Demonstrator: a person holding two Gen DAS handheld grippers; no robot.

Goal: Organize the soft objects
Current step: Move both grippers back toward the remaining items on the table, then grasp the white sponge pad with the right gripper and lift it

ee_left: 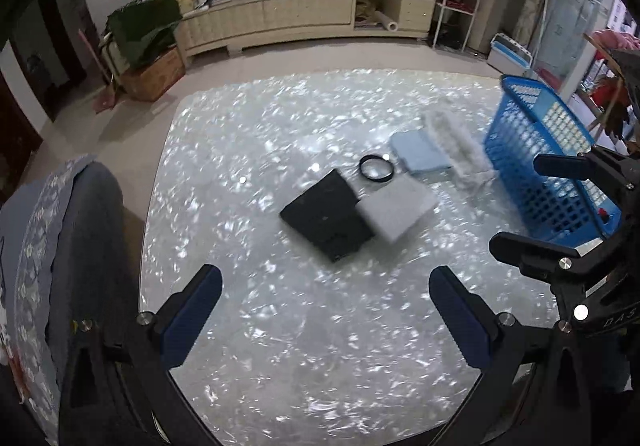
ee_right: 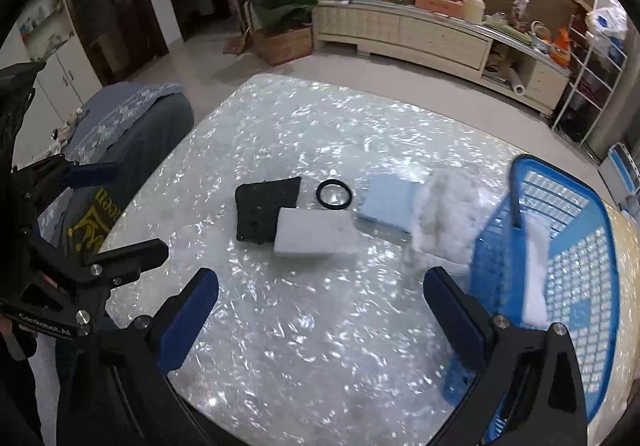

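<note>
I have both grippers hovering low over the near edge of the table [ee_left: 280,346], and neither carries anything. The left gripper [ee_left: 326,310] has its jaws spread wide with nothing between them; the right gripper [ee_right: 320,320] is just as wide and just as empty.

The soft things lie in a loose row across the middle of the table. A black pad [ee_left: 326,216] sits nearest the left gripper, with a white sponge [ee_left: 398,208] touching its right edge and seeming to overlap it a little. Beyond them a black ring [ee_left: 377,168] lies on the table; it looks rigid, so I judge it is not part of the sorting. Further right a light blue cloth [ee_left: 418,152] lies flat, with a fluffy white cloth [ee_right: 444,214] against it, close beside the blue basket [ee_right: 576,246]. Something white already seems to lie inside the basket, though blur keeps me from saying what.

I judge this to be the reach before a pick. The next move calls for lowering one gripper onto the sponge or pad, closing on an edge, and carrying it to the basket.
</note>
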